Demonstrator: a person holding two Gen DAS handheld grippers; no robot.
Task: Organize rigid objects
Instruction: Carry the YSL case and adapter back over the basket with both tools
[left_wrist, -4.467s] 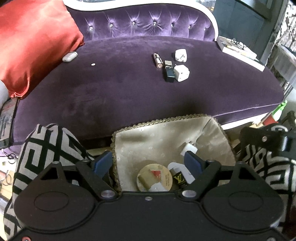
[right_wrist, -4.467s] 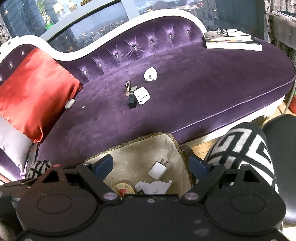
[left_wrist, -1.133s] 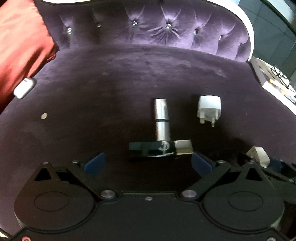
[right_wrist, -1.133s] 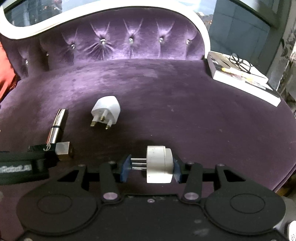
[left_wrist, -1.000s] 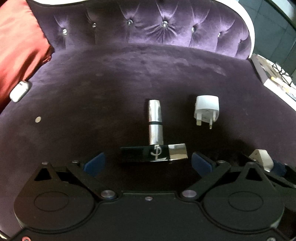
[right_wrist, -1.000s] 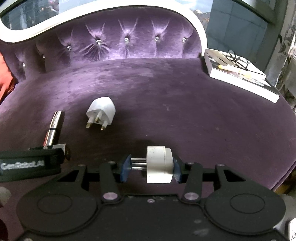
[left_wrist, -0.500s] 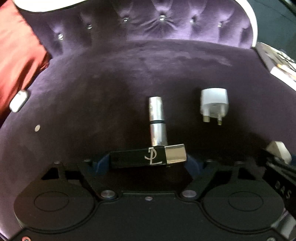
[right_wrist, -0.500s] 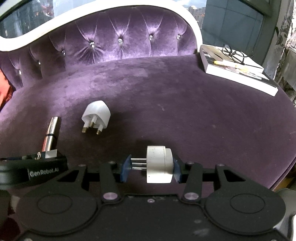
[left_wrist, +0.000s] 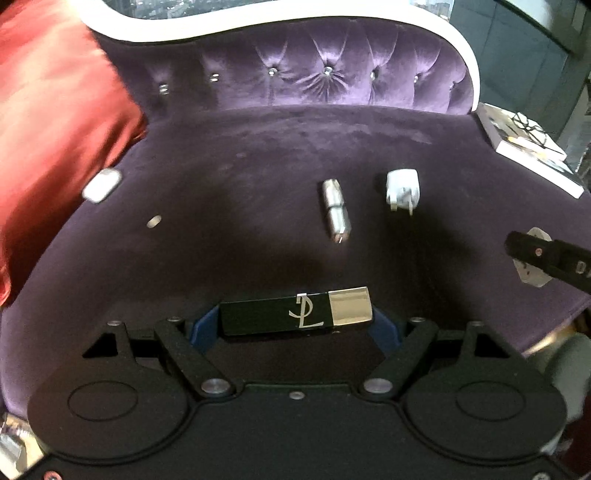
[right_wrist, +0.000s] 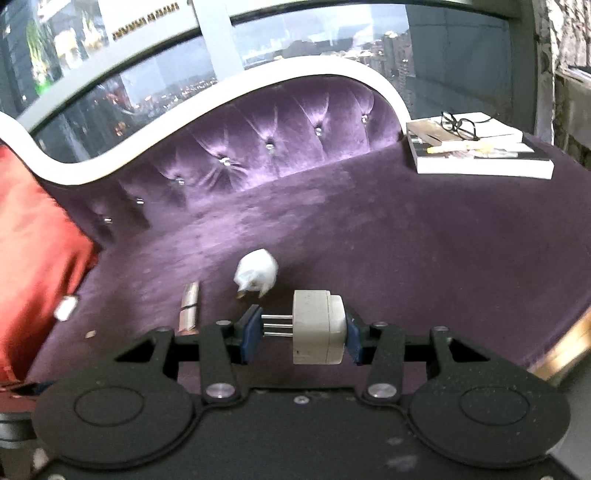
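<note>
Your left hand-held gripper (left_wrist: 293, 326) holds the black lipstick case (left_wrist: 295, 316) crosswise between its blue pads, one pad at the black end and the other at the gold cap end, with the monogram facing the camera; the case is clear of the purple sofa seat (left_wrist: 240, 236). Ahead of this hand-held gripper, on the seat, lies the silver lipstick tube (left_wrist: 335, 210), its length pointing away from you. Just to the right of the tube lies a white plug (left_wrist: 402, 189), prongs toward you. Ahead and to the left sit a small white case (left_wrist: 101, 184), right at the edge of the red cushion (left_wrist: 55, 122), and a small pale disc (left_wrist: 153, 221), too small to identify. At far right your other hand-held gripper enters the left wrist view with a pale plug in it. Your right hand-held gripper (right_wrist: 299, 332) is closed narrowly on the white adapter plug (right_wrist: 319, 326): the left pad bears on the tips of its metal prongs, the right pad on its body, and it is off the seat. Ahead of this hand-held gripper and slightly left lies the same white plug on the seat, blurred, with the silver tube just left of it. Far ahead to the right, stacked books (right_wrist: 480, 155) rest on the seat with a pair of glasses (right_wrist: 460, 125) on top.
</note>
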